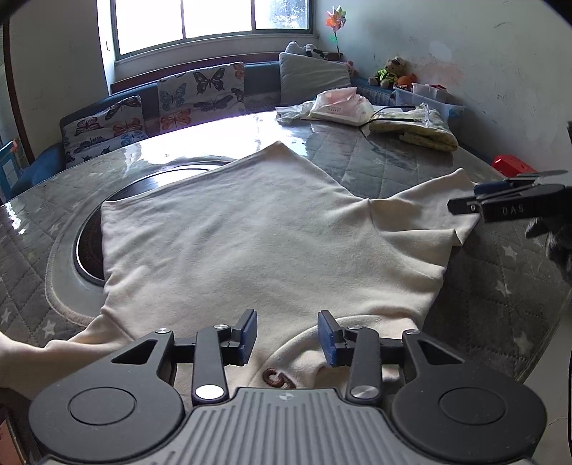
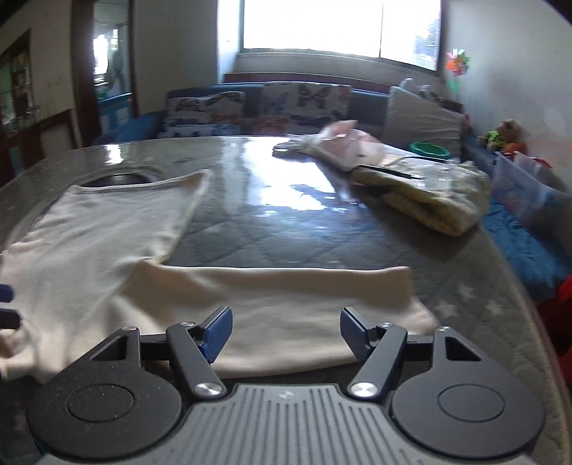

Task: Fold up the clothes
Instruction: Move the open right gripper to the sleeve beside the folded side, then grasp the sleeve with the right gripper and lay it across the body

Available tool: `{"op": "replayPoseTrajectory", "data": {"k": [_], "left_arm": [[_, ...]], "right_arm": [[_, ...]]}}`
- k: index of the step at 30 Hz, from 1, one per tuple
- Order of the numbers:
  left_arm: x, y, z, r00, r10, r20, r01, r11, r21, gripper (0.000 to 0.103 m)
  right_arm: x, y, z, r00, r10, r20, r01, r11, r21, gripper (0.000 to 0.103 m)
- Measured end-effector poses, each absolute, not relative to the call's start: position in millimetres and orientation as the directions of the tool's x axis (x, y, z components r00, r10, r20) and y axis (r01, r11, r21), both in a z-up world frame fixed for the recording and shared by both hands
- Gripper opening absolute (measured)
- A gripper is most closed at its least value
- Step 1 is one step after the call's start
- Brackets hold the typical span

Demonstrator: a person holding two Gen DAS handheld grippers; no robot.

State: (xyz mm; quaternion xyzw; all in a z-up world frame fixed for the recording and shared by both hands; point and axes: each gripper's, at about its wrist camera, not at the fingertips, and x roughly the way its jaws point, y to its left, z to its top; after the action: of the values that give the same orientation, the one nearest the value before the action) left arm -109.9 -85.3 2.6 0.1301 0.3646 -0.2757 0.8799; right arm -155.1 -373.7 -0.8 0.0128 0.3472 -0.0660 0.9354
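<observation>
A round table (image 1: 357, 150) with a grey quilted cover under clear glossy plastic fills most of both views. Spread flat on its near half lies a cream long-sleeved top (image 1: 250, 232), collar towards the near edge, hem towards the far side, partly covering a dark round inset (image 1: 89, 243) in the tabletop. One sleeve (image 2: 286, 300) stretches out to the right. On the far right of the table sit a folded yellow cloth (image 2: 429, 193) and a pink and white bundle (image 2: 343, 146). Beyond the table, butterfly-print cushions (image 1: 200, 89) line a blue bench below a bright window (image 1: 214, 18).

The left gripper (image 1: 287, 334) hovers over the collar, its blue fingers apart with nothing clamped. The right gripper (image 2: 284, 332) hangs above the outstretched sleeve, fingers wide apart and empty.
</observation>
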Motion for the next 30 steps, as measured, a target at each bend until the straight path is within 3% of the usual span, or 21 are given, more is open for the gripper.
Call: {"op": "replayPoseTrajectory", "data": {"k": [7,13,19,24,30], "left_arm": [[-108.5,-94.9,3.7,0.577,-0.402,-0.711,0.595,0.803,0.028,0.043],[-109.0,-102.8,1.7,0.569,-0.410,-0.713,0.611,0.791,0.033,0.046],[-110.0,-106.2,0.3,0.566,-0.411,-0.715,0.616,0.787,0.036,0.050],[-112.0,-106.1,1.0,0.572,-0.408,-0.712,0.615,0.787,0.043,0.053],[-114.6,-104.8,-0.2,0.576,-0.405,-0.710,0.614,0.788,0.049,0.057]], "right_arm": [[-158.8,-436.4,-10.8,0.709,-0.266,-0.653,0.356,0.935,0.006,0.068],[-164.4,-459.3,-19.2,0.693,-0.277,-0.666,0.418,0.907,0.058,0.067],[-158.0,-450.4,-18.4,0.698,-0.271,-0.663,0.397,0.917,0.045,0.053],[-156.4,-446.6,-15.2,0.705,-0.252,-0.663,0.391,0.918,0.067,0.017],[-160.9,-445.0,-3.9,0.750,-0.219,-0.625,0.379,0.916,0.133,0.010]]}}
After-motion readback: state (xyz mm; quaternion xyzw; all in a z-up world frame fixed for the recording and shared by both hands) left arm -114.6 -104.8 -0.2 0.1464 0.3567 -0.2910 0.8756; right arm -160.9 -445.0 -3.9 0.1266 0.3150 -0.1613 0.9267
